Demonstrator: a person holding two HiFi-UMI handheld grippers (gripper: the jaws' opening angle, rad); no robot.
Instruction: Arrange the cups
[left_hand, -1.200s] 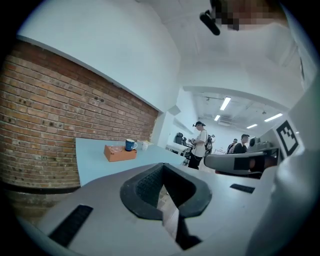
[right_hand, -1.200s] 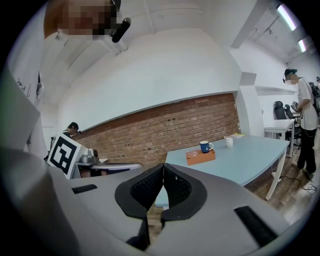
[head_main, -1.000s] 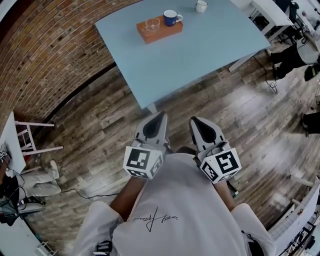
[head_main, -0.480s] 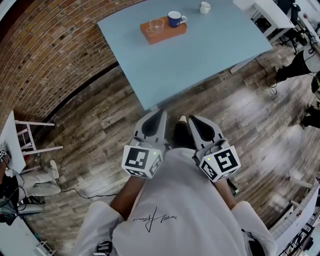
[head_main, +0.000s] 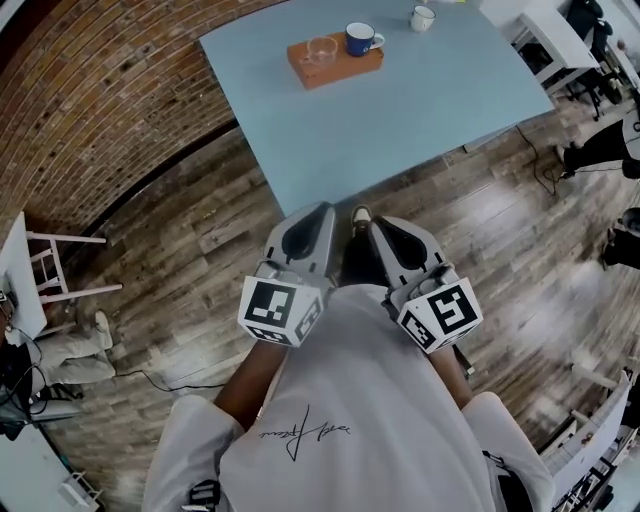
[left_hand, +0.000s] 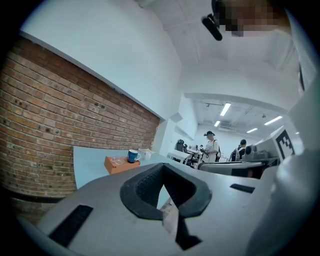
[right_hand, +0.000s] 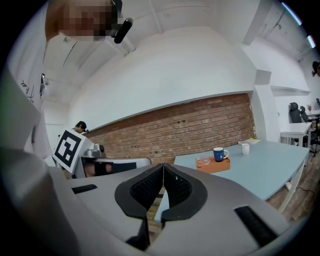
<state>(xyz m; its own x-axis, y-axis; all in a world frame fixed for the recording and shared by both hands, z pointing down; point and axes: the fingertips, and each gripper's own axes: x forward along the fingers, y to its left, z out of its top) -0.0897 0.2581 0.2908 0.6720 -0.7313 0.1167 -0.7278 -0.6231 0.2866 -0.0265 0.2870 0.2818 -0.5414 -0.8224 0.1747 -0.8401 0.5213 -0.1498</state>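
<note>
1. Change from a second ago: my left gripper (head_main: 322, 210) and my right gripper (head_main: 380, 224) have drawn up to the near edge of the table (head_main: 420, 110) at frame centre. A shoe (head_main: 360, 215) now shows between them, where only floor (head_main: 200, 250) lay before.
2. Jaw state: both pairs of jaws are pressed together, their ribbed black pads meeting. Neither gripper view shows anything between them.
3. Build: each has a matt grey shell tapering to a point, with a cube of black-and-white square markers at the rear.
4. Pose: I hold the two side by side in front of my white shirt (head_main: 350, 420), nearly level, pointing towards the table.
5. Task things, upper centre of the head view: an orange rectangular block (head_main: 335, 65) carries a clear glass cup (head_main: 322, 47) and a glossy blue mug (head_main: 360, 39) side by side. A small white cup (head_main: 423, 18) stands apart on the bare tabletop, to the upper right.
6. Surround: the tabletop is smooth and pale blue, the floor is weathered wood plank, and a red brick wall (head_main: 90, 100) fills the upper left.
</note>
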